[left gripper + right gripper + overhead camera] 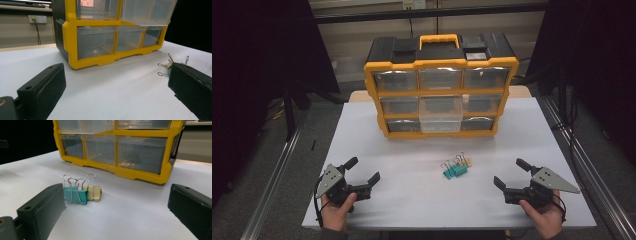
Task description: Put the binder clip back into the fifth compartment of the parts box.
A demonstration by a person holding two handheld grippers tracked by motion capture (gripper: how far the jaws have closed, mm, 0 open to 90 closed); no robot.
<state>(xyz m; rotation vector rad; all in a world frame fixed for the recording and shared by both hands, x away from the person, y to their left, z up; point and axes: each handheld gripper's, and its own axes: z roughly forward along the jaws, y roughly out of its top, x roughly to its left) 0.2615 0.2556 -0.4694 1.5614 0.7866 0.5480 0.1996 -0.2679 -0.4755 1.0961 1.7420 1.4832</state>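
A yellow and black organizer (pixel 441 85) with clear drawers stands at the back of the white table (pixel 412 205). Its middle drawer (pixel 440 114) is pulled out. Two teal binder clips (pixel 75 193) and a pale yellow one (pixel 94 192) stand bunched together in the middle of the table (pixel 455 169). My left gripper (pixel 363 170) rests at the front left, open and holding nothing, with the clips off to its right (pixel 166 66). My right gripper (pixel 510 173) rests at the front right, open, and the clips lie ahead of its left jaw.
Bare white table surface lies between both grippers and the organizer (pixel 100 42). Metal rails (pixel 277 170) run along the floor on both sides of the table. Dark curtains hang left and right. A wall socket (pixel 37 19) sits behind the table.
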